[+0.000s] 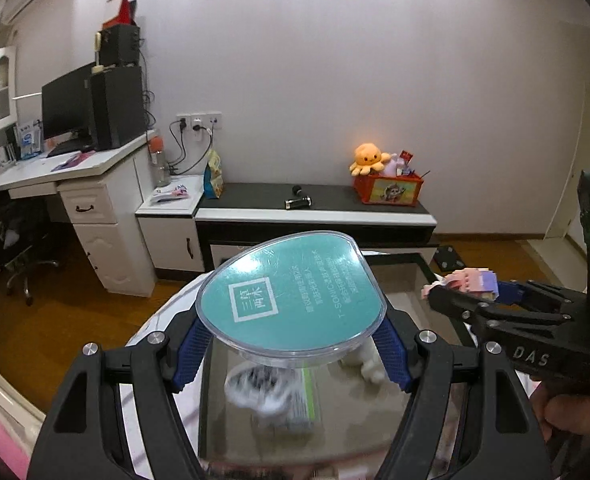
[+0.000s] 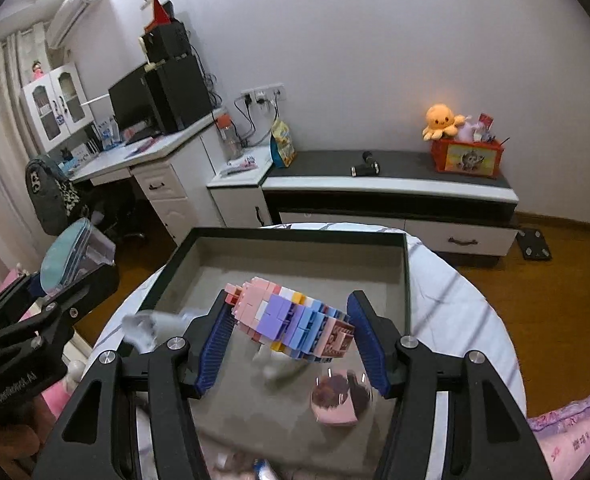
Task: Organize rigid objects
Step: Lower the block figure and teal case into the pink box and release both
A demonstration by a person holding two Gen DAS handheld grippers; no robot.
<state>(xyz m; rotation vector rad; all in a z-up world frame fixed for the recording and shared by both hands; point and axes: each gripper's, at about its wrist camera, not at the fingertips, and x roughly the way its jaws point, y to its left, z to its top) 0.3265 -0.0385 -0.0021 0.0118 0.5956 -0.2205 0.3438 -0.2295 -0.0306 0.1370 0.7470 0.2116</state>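
Left gripper (image 1: 291,344): fingers clamped on the edges of a clear case with teal label (image 1: 291,300), held tilted in the air above the near end of the dark tray (image 2: 407,276). Right gripper (image 2: 291,344): fingers closed on a brick-built figure (image 2: 291,324) in pink, purple and blue, also airborne over the tray, nearer its middle.

Tray sits on the round surface (image 2: 463,312); blurred items lie in it below both loads, including a pink piece (image 2: 335,404).

Risks, as judged:
- Case is smooth and gripped only at its rim; tilt could let it slip out
- Figure is pinched across stacked bricks; squeeze or a knock may split it
- Both grippers over the tray, near each other: collision possible
- Lowering blind onto items already in the tray could jam or topple them
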